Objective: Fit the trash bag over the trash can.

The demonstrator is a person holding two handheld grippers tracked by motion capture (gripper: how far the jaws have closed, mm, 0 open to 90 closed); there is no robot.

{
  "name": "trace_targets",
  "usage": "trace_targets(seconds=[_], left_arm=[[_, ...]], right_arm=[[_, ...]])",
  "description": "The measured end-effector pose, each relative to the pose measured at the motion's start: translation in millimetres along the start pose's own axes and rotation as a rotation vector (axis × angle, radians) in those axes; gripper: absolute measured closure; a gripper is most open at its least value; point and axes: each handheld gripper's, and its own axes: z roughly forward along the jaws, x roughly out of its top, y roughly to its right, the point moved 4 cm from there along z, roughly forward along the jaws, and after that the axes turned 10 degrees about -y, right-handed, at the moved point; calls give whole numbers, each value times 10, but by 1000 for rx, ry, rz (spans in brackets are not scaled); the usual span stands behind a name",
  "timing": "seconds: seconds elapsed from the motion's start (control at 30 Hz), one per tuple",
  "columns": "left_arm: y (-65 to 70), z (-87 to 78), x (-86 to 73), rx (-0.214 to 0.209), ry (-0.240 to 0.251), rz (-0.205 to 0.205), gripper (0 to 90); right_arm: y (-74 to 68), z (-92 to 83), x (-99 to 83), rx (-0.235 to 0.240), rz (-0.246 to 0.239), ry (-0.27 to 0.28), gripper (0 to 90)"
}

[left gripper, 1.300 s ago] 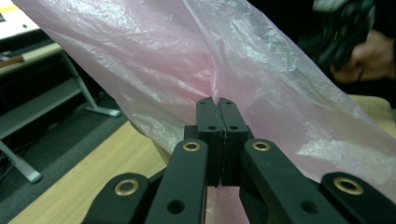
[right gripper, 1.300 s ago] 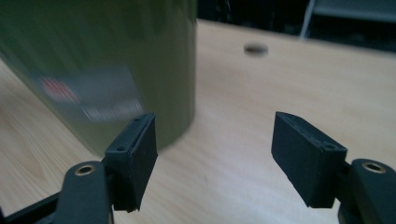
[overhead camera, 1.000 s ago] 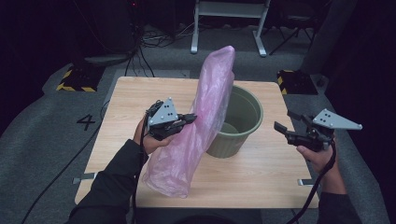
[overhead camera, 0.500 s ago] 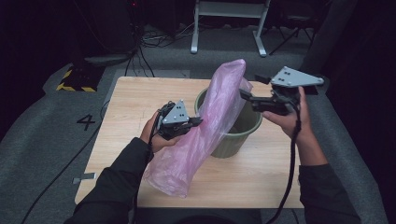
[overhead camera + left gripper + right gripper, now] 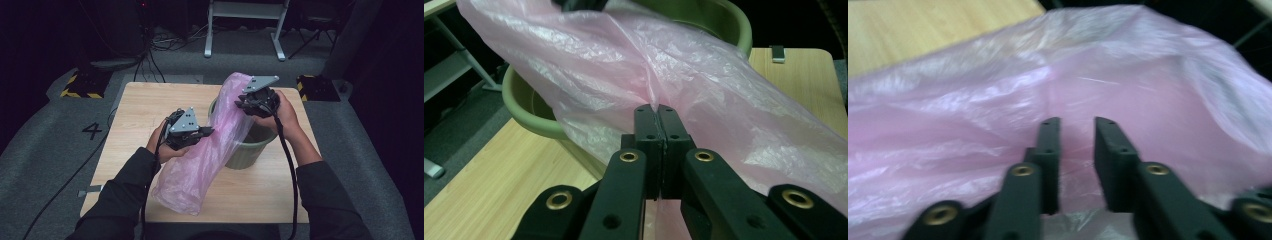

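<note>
A long pink plastic bag (image 5: 210, 155) slants from the table's front up across a green bin (image 5: 250, 150). My left gripper (image 5: 207, 132) is shut on a fold at the bag's middle; in the left gripper view the jaws (image 5: 657, 107) pinch the pink film (image 5: 724, 90) in front of the bin's rim (image 5: 531, 117). My right gripper (image 5: 240, 104) is at the bag's top end, over the bin. In the right gripper view its jaws (image 5: 1076, 122) stand a little apart, open, pressed toward the bag (image 5: 973, 100).
The wooden table (image 5: 140, 105) has bare room to the left and behind the bin. On the dark floor lie a black-yellow block (image 5: 80, 85), another (image 5: 317, 87) at the right, cables, and white frame legs (image 5: 245, 30) at the back.
My right gripper has swung from the table's right side up and left to the bag's top. The bag's top has sunk lower. The left gripper has kept its hold.
</note>
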Motion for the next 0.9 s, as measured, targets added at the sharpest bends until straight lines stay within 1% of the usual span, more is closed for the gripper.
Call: trace_targets(seconds=[0.03, 0.07, 0.1, 0.13, 0.17, 0.2, 0.23, 0.27, 0.3, 0.33, 0.37, 0.4, 0.43, 0.47, 0.5, 0.6, 0.63, 0.67, 0.7, 0.73, 0.77, 0.8, 0.83, 0.87, 0.9], left_arm=[[-4, -20, 6, 5, 4, 1, 894], [-9, -37, 9, 11, 7, 1, 893], [-18, -69, 16, 15, 16, -5, 889], [-27, -90, 20, 19, 19, -6, 889], [-53, -143, 38, 32, 31, -14, 885], [-53, -143, 38, 32, 31, -14, 883], [-83, -187, 58, 48, 41, -20, 883], [-83, -187, 58, 48, 41, -20, 881], [-111, -221, 84, 56, 46, -26, 880], [-111, -221, 84, 56, 46, -26, 879], [-122, -237, 99, 66, 47, -27, 879], [-135, -254, 116, 71, 52, -30, 876], [-144, -265, 135, 75, 55, -34, 873], [-166, -284, 180, 89, 60, -36, 873], [-178, -289, 202, 94, 60, -32, 873], [-199, -289, 242, 100, 57, -31, 872], [-212, -283, 259, 104, 53, -29, 872], [-224, -273, 267, 109, 49, -28, 872], [-235, -264, 272, 110, 46, -27, 872], [-252, -255, 275, 114, 40, -23, 876], [-267, -243, 276, 111, 42, -32, 876], [-278, -239, 275, 111, 42, -35, 876], [-295, -220, 275, 104, 46, -39, 879], [-295, -220, 275, 104, 46, -39, 879], [-301, -204, 275, 103, 42, -44, 879]], right_arm=[[-6, 23, -7, 7, -1, -9, 833], [-19, 56, -20, 26, -9, -18, 891], [-49, 90, -44, 53, -32, -34, 900], [-49, 90, -44, 53, -32, -34, 900], [-78, 108, -68, 80, -44, -54, 900], [-78, 108, -68, 80, -44, -54, 900], [-95, 120, -87, 105, -42, -71, 900], [-95, 120, -87, 105, -42, -71, 900], [-122, 137, -114, 133, -56, -105, 900], [-140, 139, -124, 144, -58, -118, 900], [-140, 139, -124, 144, -58, -118, 900], [-160, 146, -134, 162, -64, -126, 900], [-206, 165, -148, 196, -77, -145, 900], [-230, 168, -149, 215, -83, -154, 900], [-249, 170, -148, 230, -92, -160, 900], [-274, 153, -136, 233, -101, -167, 894], [-273, 141, -128, 223, -103, -166, 824], [-256, 128, -117, 207, -99, -163, 805], [-236, 113, -111, 188, -84, -164, 782], [-189, 87, -102, 170, -74, -152, 723], [-160, 60, -100, 158, -59, -137, 679], [-160, 60, -100, 158, -59, -137, 679], [-132, 2, -102, 145, -33, -103, 554], [-132, 2, -102, 145, -33, -103, 554], [-118, -22, -104, 135, -27, -95, 516]])
